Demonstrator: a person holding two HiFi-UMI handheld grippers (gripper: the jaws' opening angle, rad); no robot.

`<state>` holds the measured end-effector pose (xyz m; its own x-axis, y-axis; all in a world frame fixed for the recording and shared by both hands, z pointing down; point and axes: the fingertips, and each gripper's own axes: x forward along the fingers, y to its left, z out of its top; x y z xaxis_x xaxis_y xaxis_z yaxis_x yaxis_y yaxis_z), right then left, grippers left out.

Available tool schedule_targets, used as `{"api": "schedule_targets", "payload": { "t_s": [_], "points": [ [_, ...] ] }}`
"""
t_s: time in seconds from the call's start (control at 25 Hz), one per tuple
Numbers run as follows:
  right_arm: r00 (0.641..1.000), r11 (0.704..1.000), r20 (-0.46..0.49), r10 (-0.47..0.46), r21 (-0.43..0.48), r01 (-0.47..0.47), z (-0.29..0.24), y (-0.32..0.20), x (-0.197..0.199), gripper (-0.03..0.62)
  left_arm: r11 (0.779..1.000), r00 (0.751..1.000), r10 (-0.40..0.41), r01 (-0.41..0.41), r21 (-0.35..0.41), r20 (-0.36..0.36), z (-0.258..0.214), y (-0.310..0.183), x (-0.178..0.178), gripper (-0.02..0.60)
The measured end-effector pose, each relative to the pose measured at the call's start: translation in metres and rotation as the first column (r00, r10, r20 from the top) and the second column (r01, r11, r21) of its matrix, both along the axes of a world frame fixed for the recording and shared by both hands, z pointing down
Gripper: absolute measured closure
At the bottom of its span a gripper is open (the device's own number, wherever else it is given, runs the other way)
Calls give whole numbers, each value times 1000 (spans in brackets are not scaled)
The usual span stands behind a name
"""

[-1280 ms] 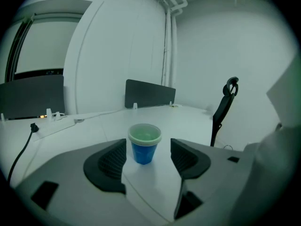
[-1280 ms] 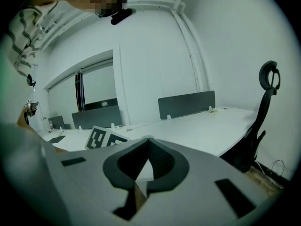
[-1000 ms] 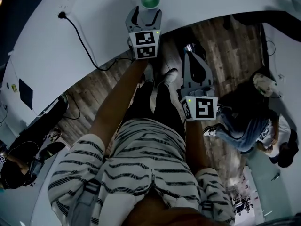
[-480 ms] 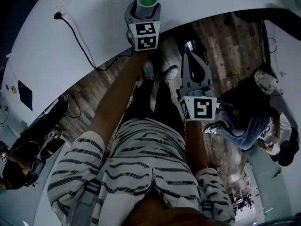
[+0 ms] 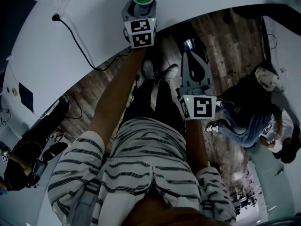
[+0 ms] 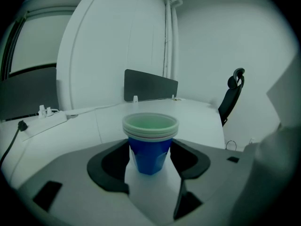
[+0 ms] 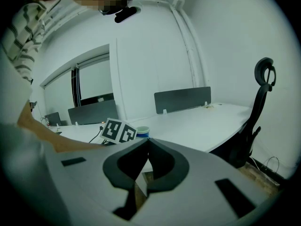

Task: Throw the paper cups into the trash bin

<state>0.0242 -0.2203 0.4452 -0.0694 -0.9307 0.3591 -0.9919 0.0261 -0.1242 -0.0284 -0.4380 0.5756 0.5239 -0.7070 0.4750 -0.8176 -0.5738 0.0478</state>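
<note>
**Kid:** What is the biggest thing here?

**Helper:** The white table (image 5: 103, 27). It curves round the person, who stands on a wood floor (image 5: 99, 86) in striped shorts (image 5: 141, 159).

**Kid:** Where is the left gripper (image 5: 140, 12)?

**Helper:** It reaches out over the table edge. Its jaws are spread wide, one on each side of the paper cups (image 6: 149, 142). They have just been closing in a bit. I cannot tell if the pads touch the cups.

**Kid:** And the cups?

**Helper:** They are blue, stacked one inside the other. They stand upright on the table, right between those jaws.

**Kid:** And the right gripper (image 7: 148, 141)?

**Helper:** It hangs over the floor, near the person's shoes (image 5: 160, 72). Its jaws are pressed together at the tips, with nothing in them.

**Kid:** Anything small?

**Helper:** A thin black cable (image 5: 77, 39) lies across the table, well apart from the cups.
</note>
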Motion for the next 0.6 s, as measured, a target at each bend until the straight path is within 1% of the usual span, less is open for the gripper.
{"api": "schedule_targets", "payload": {
  "t_s": [0.24, 0.6],
  "points": [
    [1000, 1000, 0, 15, 14, -15, -7, 9, 5, 583, 1000, 999, -13, 13, -1, -31, -15, 8, 0, 296],
    [999, 998, -12, 41, 40, -41, -24, 23, 8, 583, 999, 997, -3, 5, 35, -75, -56, 28, 1, 297]
  ]
}}
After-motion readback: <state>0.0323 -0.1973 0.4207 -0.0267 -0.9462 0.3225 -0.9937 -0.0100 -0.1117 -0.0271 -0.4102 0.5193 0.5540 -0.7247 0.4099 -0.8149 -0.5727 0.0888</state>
